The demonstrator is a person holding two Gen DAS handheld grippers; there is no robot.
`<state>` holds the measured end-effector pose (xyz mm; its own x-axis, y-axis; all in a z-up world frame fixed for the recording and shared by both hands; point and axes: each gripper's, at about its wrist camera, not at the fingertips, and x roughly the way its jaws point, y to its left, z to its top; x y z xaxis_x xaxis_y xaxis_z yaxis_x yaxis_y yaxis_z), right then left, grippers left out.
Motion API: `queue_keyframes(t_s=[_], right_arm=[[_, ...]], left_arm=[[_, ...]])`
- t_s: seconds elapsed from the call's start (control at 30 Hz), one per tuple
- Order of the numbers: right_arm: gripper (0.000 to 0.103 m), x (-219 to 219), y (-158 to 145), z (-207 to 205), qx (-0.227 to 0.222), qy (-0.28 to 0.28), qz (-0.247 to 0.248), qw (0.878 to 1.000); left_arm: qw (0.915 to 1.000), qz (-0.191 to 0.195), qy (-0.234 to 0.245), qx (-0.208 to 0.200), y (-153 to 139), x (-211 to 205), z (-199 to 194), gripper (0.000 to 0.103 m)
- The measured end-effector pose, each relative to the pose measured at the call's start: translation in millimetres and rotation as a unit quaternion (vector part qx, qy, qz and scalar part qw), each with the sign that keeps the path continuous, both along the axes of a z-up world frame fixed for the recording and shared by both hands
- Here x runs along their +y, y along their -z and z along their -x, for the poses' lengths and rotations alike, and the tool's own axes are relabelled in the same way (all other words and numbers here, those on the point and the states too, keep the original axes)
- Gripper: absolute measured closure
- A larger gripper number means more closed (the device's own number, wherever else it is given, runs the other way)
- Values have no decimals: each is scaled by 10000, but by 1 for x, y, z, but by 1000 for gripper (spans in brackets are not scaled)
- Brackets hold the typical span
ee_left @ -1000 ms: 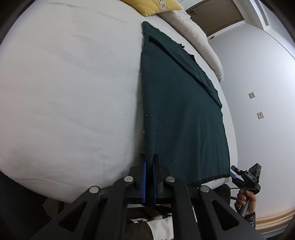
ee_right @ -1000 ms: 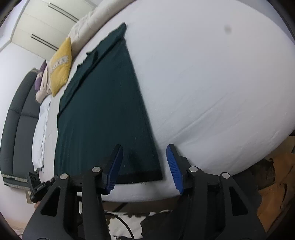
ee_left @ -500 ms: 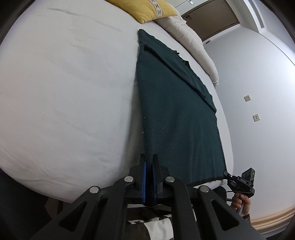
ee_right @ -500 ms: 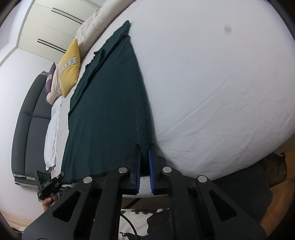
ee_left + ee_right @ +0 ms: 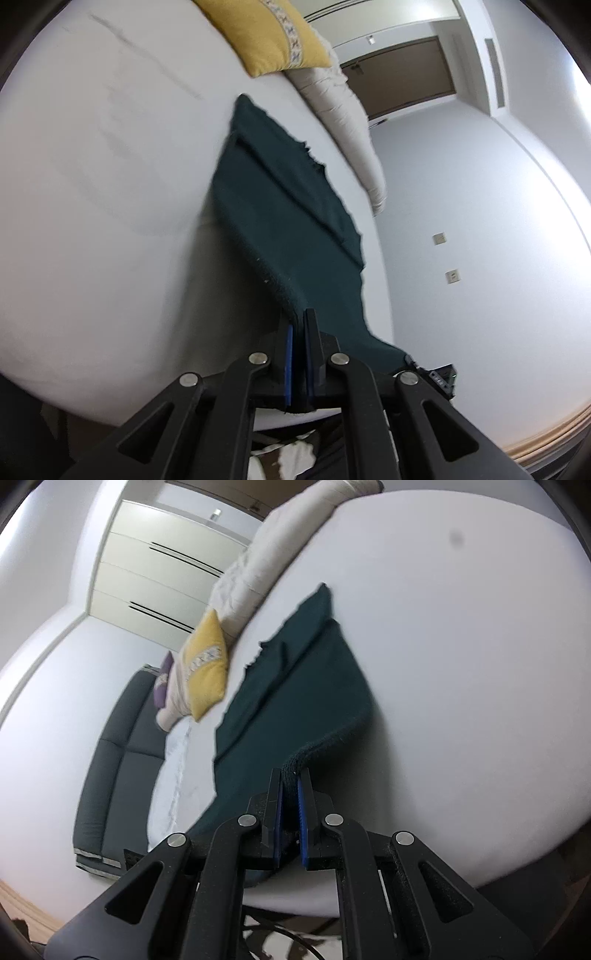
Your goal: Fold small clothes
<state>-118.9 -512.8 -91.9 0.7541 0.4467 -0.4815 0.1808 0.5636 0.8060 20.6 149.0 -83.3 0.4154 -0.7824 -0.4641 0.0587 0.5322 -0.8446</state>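
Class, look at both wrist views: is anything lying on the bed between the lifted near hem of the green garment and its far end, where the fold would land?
Nothing visible does. Both claws, left and right, grip the garment; its far part lies bare on the bed. The pillow sits beyond it.

we count one dark green knitted garment (image 5: 280, 218) on one white-sheeted bed (image 5: 92, 192). we see two black grippers with blue pads, the left gripper (image 5: 300, 325) and the right gripper (image 5: 291, 779). there is one yellow cushion (image 5: 266, 33), one purple cushion (image 5: 162, 686), one rolled cream duvet (image 5: 347, 122), and two wall switch plates (image 5: 439, 238).
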Motion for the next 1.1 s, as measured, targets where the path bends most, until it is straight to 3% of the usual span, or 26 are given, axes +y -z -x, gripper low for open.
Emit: queue_keyframes(t_s=[0.2,0.43,0.8,1.1], right_arm=[[97,-6,-20,-43,-146,203,31,9997],[97,-18,-35,-120,-172,354,229,9990],[97,-42,-40,-285,30,696,498,9963],[97,-56,-6,-401,398,812,772,9929]], left_arm=[[9982,510,-319,-69,-14,11,-38,97],[9963,677,-519,-135,-23,0,-106,97],[9961,578,-662,3,-11,-29,-244,97],[9951,322,-885,301,28,-43,-332,97]])
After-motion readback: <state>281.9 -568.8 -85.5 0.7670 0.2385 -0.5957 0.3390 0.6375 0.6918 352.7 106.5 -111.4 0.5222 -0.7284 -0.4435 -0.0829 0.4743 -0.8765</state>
